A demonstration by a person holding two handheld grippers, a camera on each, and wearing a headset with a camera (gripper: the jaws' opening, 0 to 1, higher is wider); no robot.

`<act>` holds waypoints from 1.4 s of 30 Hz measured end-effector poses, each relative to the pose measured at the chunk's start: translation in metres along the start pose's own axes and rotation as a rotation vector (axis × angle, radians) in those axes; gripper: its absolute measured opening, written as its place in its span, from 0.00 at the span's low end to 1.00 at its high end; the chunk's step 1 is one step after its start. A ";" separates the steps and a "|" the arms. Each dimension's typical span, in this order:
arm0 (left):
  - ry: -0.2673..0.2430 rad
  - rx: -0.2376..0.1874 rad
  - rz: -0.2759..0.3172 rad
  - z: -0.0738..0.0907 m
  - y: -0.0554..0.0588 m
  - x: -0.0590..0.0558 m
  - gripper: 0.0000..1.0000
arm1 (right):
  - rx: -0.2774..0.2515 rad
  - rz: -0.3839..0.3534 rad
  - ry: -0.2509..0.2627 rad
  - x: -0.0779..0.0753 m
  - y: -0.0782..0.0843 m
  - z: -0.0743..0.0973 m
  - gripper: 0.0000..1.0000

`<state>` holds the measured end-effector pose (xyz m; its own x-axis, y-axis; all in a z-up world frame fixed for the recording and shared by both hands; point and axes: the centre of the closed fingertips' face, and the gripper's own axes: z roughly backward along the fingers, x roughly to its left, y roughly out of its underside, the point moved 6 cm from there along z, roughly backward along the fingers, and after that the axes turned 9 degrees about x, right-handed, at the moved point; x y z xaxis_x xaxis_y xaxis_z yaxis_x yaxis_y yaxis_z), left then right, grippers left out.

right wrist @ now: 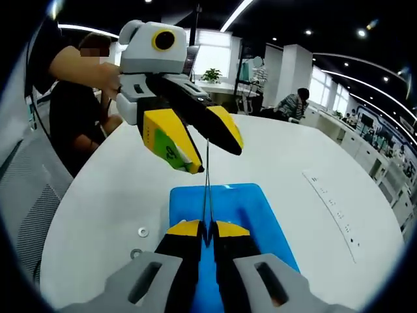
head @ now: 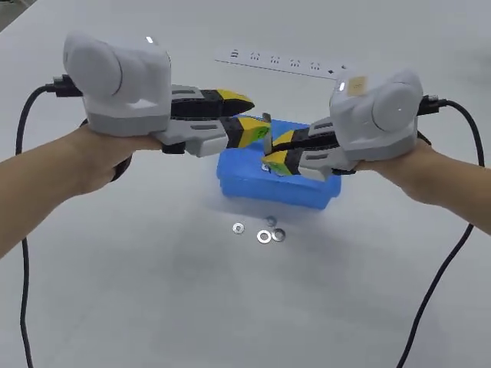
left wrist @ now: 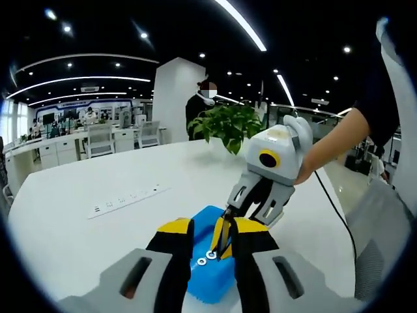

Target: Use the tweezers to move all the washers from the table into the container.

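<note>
Thin dark tweezers stand up from my right gripper, which is shut on their base. Their tip reaches between the spread jaws of my left gripper, which is open around it. In the left gripper view the tweezers hang between my own jaws. Both grippers meet nose to nose above the blue container, the left slightly higher than the right. Two washers show on the container's blue surface. Several washers lie on the white table in front of it.
A white power strip lies behind the container. Black cables trail from both grippers across the table. Two washers sit left of the container in the right gripper view. A plant and people are beyond.
</note>
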<state>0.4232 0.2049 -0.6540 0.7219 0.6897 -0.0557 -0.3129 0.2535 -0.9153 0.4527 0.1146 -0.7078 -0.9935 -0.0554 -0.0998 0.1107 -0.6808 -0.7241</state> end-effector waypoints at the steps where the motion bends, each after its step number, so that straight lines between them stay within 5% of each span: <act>1: 0.006 0.001 -0.004 -0.001 -0.001 0.000 0.27 | 0.000 0.001 -0.001 0.000 0.000 0.000 0.07; 11: 0.129 0.024 -0.109 -0.005 -0.014 -0.013 0.11 | -0.007 0.023 -0.010 0.000 -0.005 0.002 0.07; 16: 0.142 0.035 -0.175 -0.006 -0.017 -0.016 0.08 | -0.010 0.034 -0.008 0.000 -0.005 0.004 0.07; 23: 0.114 0.062 -0.265 -0.007 -0.022 -0.020 0.04 | -0.004 0.050 0.010 0.000 -0.007 0.009 0.10; 26: 0.124 0.062 -0.263 -0.006 -0.021 -0.023 0.04 | 0.009 0.042 0.011 0.003 -0.006 0.010 0.12; 28: 0.120 0.071 -0.255 -0.006 -0.020 -0.026 0.04 | 0.050 -0.026 -0.010 0.007 -0.004 0.010 0.13; 33: 0.080 0.101 -0.256 -0.007 -0.022 -0.032 0.04 | 0.081 -0.018 -0.003 0.011 -0.006 0.010 0.17; 42: 0.032 0.132 -0.292 0.002 -0.030 -0.030 0.04 | 0.137 -0.020 0.072 0.011 0.001 0.021 0.23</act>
<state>0.4098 0.1783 -0.6244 0.8116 0.5535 0.1871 -0.1653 0.5247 -0.8351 0.4417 0.0978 -0.6948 -0.9903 0.0079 -0.1385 0.0815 -0.7749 -0.6269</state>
